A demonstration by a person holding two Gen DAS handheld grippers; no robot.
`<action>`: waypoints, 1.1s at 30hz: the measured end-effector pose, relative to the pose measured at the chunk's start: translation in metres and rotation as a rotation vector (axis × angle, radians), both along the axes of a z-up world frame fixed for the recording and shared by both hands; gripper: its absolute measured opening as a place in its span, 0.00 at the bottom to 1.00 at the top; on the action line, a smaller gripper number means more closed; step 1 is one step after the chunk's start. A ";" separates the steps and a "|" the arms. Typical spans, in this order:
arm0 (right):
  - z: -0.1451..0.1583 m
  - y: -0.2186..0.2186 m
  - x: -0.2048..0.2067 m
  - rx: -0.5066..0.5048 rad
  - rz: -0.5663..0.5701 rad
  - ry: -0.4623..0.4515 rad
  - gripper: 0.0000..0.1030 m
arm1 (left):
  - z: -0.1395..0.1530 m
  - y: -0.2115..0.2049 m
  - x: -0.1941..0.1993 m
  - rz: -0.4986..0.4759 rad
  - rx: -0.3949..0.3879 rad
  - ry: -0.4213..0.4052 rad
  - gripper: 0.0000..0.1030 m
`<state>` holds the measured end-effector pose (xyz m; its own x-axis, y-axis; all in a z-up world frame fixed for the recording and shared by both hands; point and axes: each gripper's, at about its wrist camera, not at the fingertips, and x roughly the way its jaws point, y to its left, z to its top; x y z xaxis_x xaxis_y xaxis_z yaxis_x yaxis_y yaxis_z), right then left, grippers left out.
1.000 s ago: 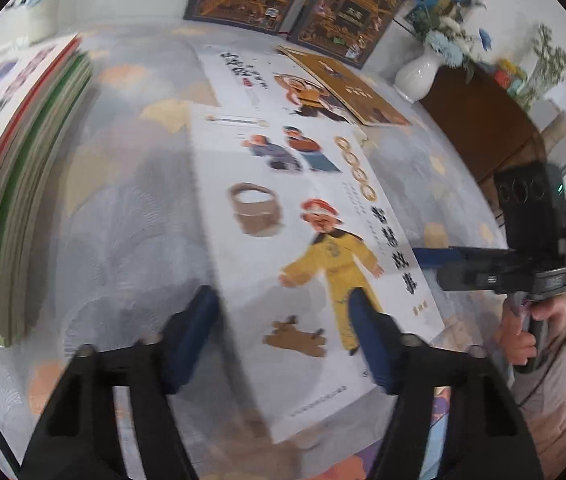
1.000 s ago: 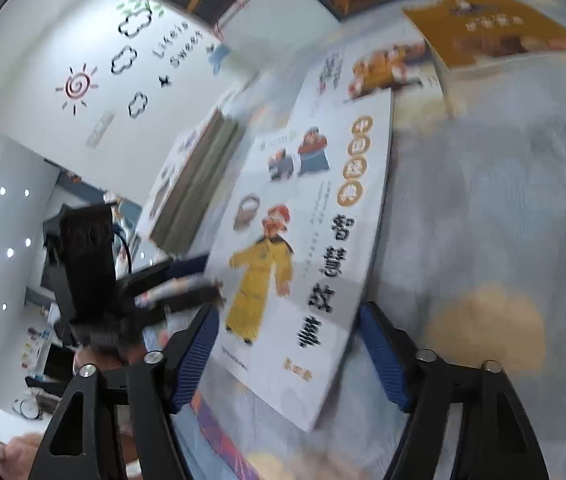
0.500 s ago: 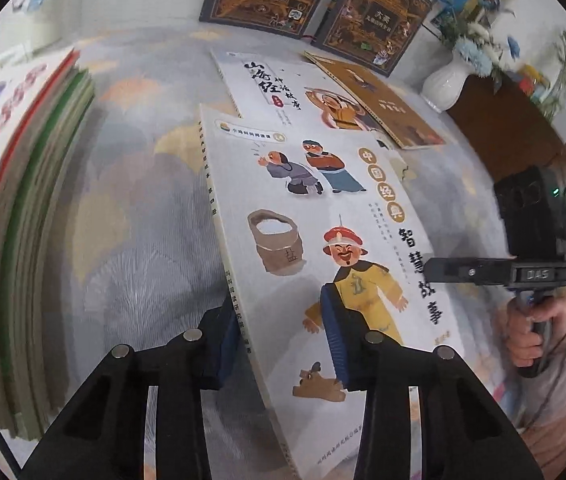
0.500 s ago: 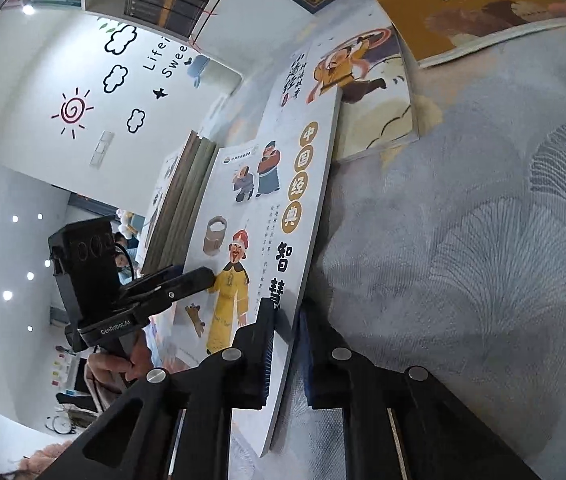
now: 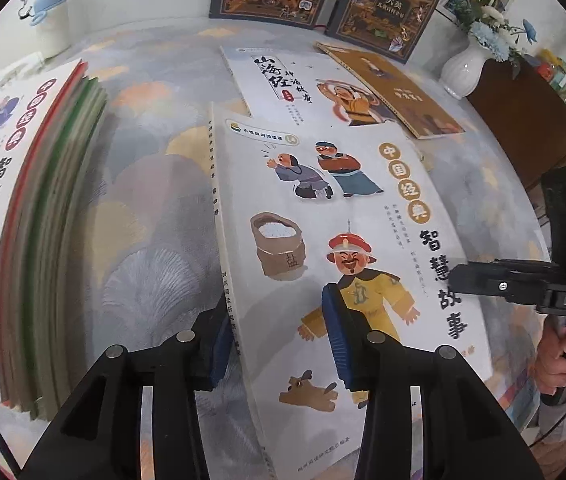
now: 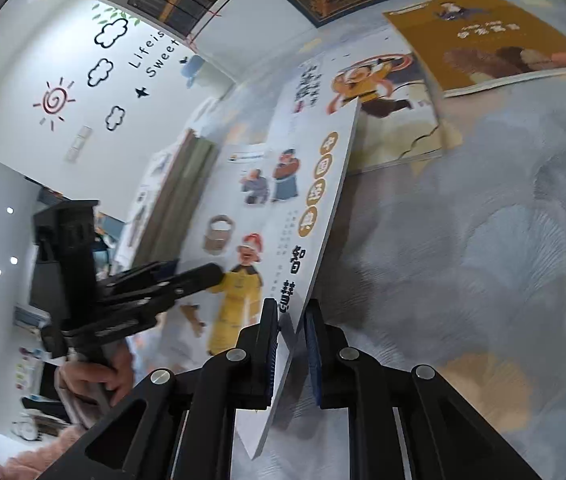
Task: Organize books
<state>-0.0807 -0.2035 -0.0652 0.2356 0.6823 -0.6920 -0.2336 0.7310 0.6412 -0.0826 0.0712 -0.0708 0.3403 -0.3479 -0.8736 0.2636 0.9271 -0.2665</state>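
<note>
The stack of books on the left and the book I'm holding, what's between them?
Only bare patterned tablecloth lies between the stack and the held book, in the left wrist view.

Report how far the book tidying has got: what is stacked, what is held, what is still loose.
Done: a stack of books sits at the left on the patterned surface.

In hand: the white storybook is clamped at opposite edges by the left gripper and the right gripper, and is lifted at a tilt.

Left: a white mythology book and an orange-brown book still lie loose beyond it.
</note>
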 end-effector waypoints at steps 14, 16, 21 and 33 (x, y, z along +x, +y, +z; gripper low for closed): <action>0.043 0.041 -0.020 -0.045 0.091 -0.109 0.14 | 0.037 0.023 -0.017 0.035 0.034 -0.040 0.37; 0.052 0.049 -0.021 -0.042 0.092 -0.130 0.15 | 0.046 0.030 -0.018 0.045 0.027 -0.055 0.37; 0.073 0.067 -0.021 -0.052 0.112 -0.177 0.15 | 0.067 0.044 -0.019 0.061 0.031 -0.089 0.37; 0.128 0.121 -0.002 -0.034 0.166 -0.289 0.15 | 0.115 0.101 -0.006 0.123 0.009 -0.183 0.40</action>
<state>-0.0829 -0.0821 0.0632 0.3134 0.7052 -0.6360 -0.5200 0.6878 0.5065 -0.0891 0.1720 0.0447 0.5328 -0.2859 -0.7965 0.1911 0.9575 -0.2159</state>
